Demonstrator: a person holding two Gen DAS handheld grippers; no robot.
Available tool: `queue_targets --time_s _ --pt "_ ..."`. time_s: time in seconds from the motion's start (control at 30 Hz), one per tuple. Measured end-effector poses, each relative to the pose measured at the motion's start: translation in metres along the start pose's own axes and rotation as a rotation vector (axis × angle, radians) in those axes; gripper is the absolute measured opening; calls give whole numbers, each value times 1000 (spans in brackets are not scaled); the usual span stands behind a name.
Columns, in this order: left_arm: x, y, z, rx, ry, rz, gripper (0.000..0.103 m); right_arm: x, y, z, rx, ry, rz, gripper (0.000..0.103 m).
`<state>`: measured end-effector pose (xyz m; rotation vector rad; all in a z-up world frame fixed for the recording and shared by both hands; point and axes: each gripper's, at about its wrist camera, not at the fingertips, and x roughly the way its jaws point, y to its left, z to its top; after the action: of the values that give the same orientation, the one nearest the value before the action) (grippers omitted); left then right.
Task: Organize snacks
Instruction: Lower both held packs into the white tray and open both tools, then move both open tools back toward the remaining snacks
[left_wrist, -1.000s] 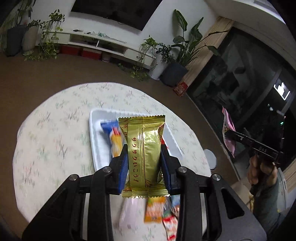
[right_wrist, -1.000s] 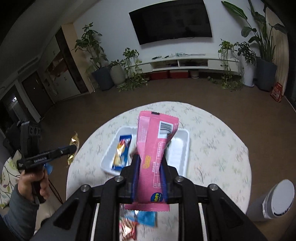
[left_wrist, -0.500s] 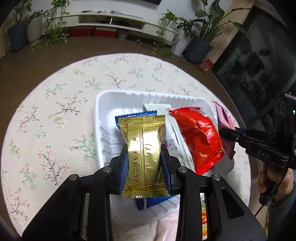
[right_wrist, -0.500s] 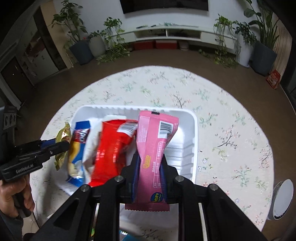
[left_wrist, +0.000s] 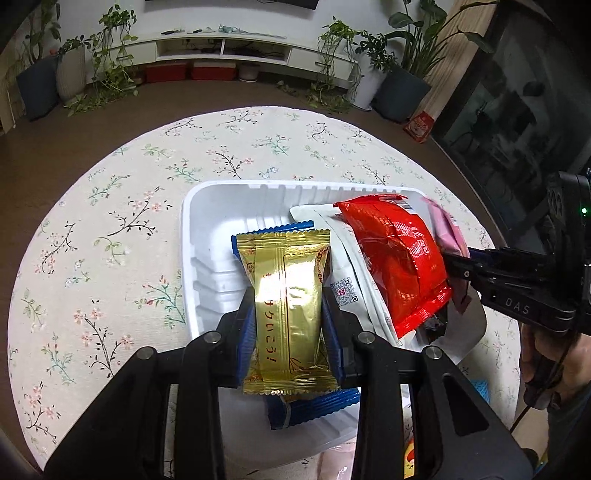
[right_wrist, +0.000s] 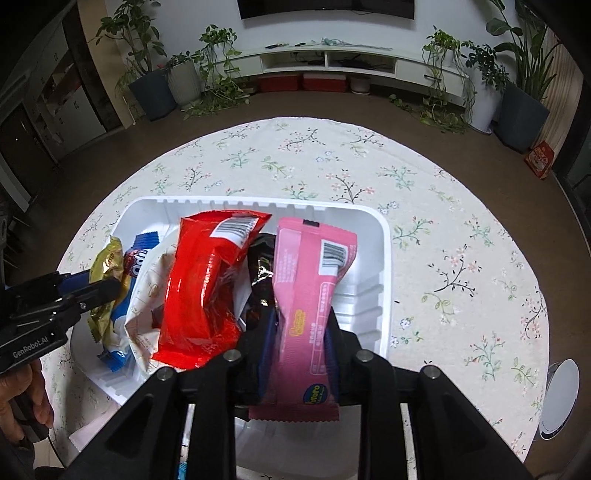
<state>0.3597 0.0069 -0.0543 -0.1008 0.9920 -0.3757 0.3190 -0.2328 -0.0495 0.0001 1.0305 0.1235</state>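
Both grippers had come down closer over the white ribbed foam tray (left_wrist: 192, 229) than half a second before, each with its packet still pinched. One flat gold foil snack packet (left_wrist: 288, 306) stood clamped between the blue pads of the left gripper (left_wrist: 290, 314), above the tray's left half and over a blue wrapper (left_wrist: 314, 406) lying on the tray floor. One long pink snack bar (right_wrist: 310, 295) was squeezed in the closed fingers of the right gripper (right_wrist: 297, 332), held over the tray's right side. Between them in the tray lay one red glossy bag (right_wrist: 199, 288), one white pouch (left_wrist: 347, 280) leaning under it, and one dark wrapper (right_wrist: 260, 266) just beside the pink bar. That made five packets in or over the tray besides the gold one. Bare tray floor showed only along the left wall in the left wrist view and along the right wall in the right wrist view. Around the tray, the round table with its flowered cloth (right_wrist: 461, 240) had open surface on the far, left and right sides.
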Motion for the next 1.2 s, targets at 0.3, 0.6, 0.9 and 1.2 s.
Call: queue_targets --time_s 0.3,0.6,0.9,1.2 --pt "-34 -5 -8 1 -80 2 92 -14 -5 -11 16 -25 25 54" --pt "-95 -21 -75 189 -101 93 103 -88 -28 -82 172 -157 219 77" --pt "-78 -46 -130 280 75 204 103 -109 -7 -150 206 -158 179 72" --pt "-36 -58 -137 354 171 280 101 -81 4 -163 148 -79 171 63"
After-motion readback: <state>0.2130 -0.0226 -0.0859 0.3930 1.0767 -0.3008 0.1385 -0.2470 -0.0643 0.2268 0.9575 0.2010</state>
